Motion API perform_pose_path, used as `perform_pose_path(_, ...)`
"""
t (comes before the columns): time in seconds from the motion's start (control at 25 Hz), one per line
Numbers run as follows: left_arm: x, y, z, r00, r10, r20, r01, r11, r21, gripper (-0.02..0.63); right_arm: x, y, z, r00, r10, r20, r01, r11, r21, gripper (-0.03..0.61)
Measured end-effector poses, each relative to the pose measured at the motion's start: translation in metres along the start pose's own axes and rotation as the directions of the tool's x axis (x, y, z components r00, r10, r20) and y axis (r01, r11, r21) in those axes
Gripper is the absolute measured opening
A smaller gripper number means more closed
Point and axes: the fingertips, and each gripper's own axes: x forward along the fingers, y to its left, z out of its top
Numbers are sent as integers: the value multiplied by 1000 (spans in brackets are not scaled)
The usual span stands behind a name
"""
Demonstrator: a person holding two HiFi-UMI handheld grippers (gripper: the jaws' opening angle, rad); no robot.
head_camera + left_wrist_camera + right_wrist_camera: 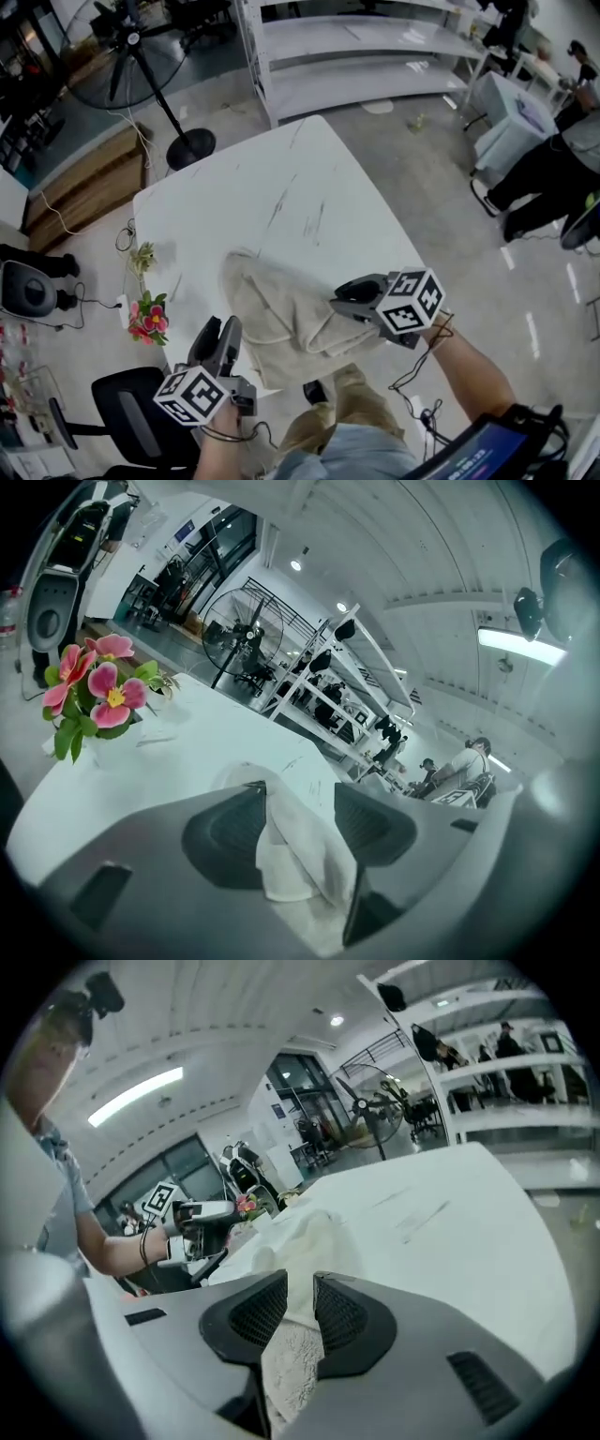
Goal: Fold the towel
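Observation:
A beige towel [281, 314] lies bunched in loose folds on the white table [281, 197], near its front edge. My left gripper [222, 325] sits at the towel's lower left, jaws wide apart. In the left gripper view a fold of the towel [291, 855] lies between the jaws of the left gripper [300, 794], against the left one, and nothing presses on it. My right gripper [339, 298] is at the towel's right edge. Its jaws [300, 1283] stand a little apart, with towel cloth [300, 1232] running through the gap. The left gripper [202, 1232] shows beyond the towel.
A pot of pink flowers [150, 319] [94, 691] stands at the table's left edge, close to my left gripper. A black chair [122, 417] is below it. A floor fan [141, 56], white shelves [356, 47] and a seated person [553, 169] are beyond the table.

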Motion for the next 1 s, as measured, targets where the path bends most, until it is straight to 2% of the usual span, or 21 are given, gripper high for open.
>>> perform_pose_path(0.16, 4, 10, -2, 1000, 28, -6, -28, 999, -18, 232, 26, -14, -15, 996, 63, -68, -54, 992, 116, 134)
perform_pose_path(0.28, 5, 17, -2, 999, 42, -3, -42, 999, -33, 232, 40, -19, -27, 988, 77, -137, -57, 988, 142, 127)
perform_pose_path(0.36, 4, 21, -2, 999, 45, 1, -45, 998, -40, 231, 44, -17, -30, 985, 72, -156, -55, 992, 112, 41)
perform_pose_path(0.44, 3, 23, 0, 999, 45, 8, -45, 998, -44, 230, 43, -15, -22, 988, 29, -153, -22, 998, 50, 34)
perform_pose_path(0.56, -5, 26, 4, 999, 43, 23, -42, 998, -46, 229, 33, -3, 8, 990, -90, -107, 75, 988, -137, 32)
perform_pose_path(0.68, -16, 29, 8, 998, 37, 45, -34, 998, -51, 227, 34, 35, 40, 986, -160, -39, 135, 921, -364, 32)
perform_pose_path(0.76, -25, 30, 9, 998, 35, 55, -32, 998, -54, 225, 47, 68, 41, 987, -155, -41, 117, 870, -479, 32)
perform_pose_path(0.88, -38, 32, 8, 997, 36, 63, -33, 998, -58, 225, 76, 99, 3, 974, -172, -145, 49, 791, -610, 32)
perform_pose_path(1.0, -49, 36, 3, 997, 40, 62, -36, 998, -59, 223, 102, 103, -49, 941, -229, -249, 2, 740, -673, 32)
